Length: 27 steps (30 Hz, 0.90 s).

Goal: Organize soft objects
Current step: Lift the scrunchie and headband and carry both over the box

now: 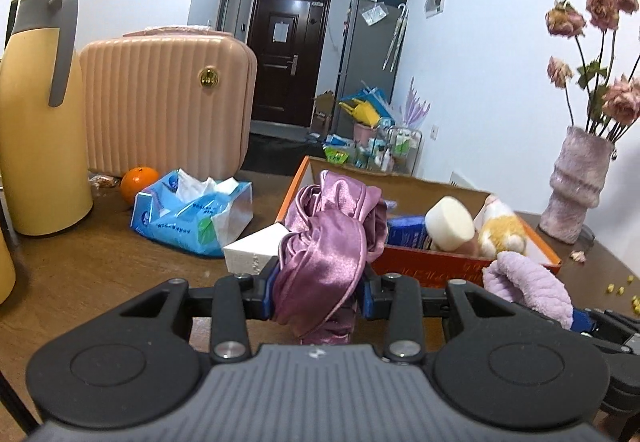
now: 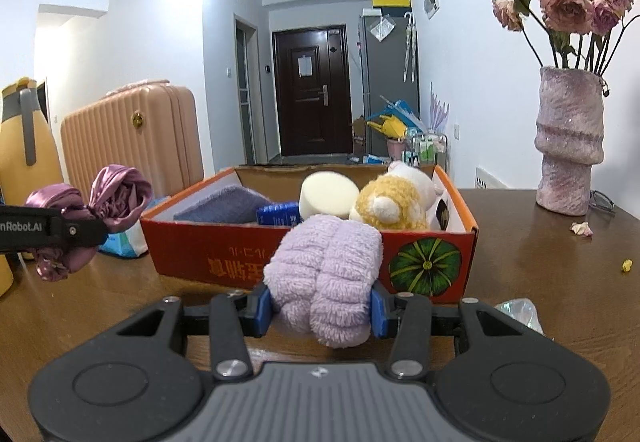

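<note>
1. the left claw (image 1: 318, 294) pinches a bunched purple satin cloth (image 1: 324, 242), held up off the brown desk (image 1: 80, 274).
2. the right claw (image 2: 322, 308) pinches a lilac fluffy towel (image 2: 326, 266) just before the orange cardboard box (image 2: 224, 250).
3. in the box lie a white sponge (image 2: 326, 196), a yellow plush toy (image 2: 390, 202) and a grey-blue cloth (image 2: 224, 206).
4. left of it sit a blue tissue pack (image 1: 188, 218), an orange (image 1: 138, 182), a pink case (image 1: 168, 102) and a yellow jug (image 1: 36, 114).
5. right stands a vase (image 2: 568, 146) of dried roses.
6. beyond, a hallway ends at a dark door (image 2: 312, 90), beside a grey fridge (image 2: 388, 82).
</note>
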Available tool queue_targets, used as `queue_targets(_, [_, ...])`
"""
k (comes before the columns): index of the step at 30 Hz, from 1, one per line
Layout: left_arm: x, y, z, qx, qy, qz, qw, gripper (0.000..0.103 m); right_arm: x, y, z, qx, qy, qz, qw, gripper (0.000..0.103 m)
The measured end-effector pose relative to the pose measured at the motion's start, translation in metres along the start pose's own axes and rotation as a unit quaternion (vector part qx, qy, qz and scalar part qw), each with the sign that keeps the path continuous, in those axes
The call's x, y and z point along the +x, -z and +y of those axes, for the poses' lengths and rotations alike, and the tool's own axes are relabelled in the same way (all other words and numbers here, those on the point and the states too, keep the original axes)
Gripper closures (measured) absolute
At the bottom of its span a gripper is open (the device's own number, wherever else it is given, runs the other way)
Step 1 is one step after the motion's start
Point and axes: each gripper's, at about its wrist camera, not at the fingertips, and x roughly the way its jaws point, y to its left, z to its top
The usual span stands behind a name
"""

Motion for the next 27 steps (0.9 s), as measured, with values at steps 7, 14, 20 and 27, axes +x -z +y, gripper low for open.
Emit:
queue_targets(7, [0.001, -0.008, -0.001, -0.010, 0.005, -0.016, 0.9998, 0.065, -0.003, -0.007, 0.007, -0.006, 0.007, -0.047, 0.999, 0.058])
queue_targets(14, [0.009, -0.021, -0.004, -0.030, 0.005, -0.033, 0.9990, 0.065, 0.005, -0.017, 0.017, -0.012, 0.017, -0.085, 0.996, 0.058])
queue_targets(20, [0.024, -0.030, -0.011, -0.040, 0.009, -0.040, 0.9984, 0.065, 0.017, -0.025, 0.025, -0.013, 0.021, -0.103, 0.994, 0.058])
queue_targets(27, [0.046, -0.034, -0.021, -0.041, 0.007, -0.038, 0.9984, 0.065, 0.035, -0.033, 0.030, -0.020, 0.025, -0.118, 0.993, 0.058])
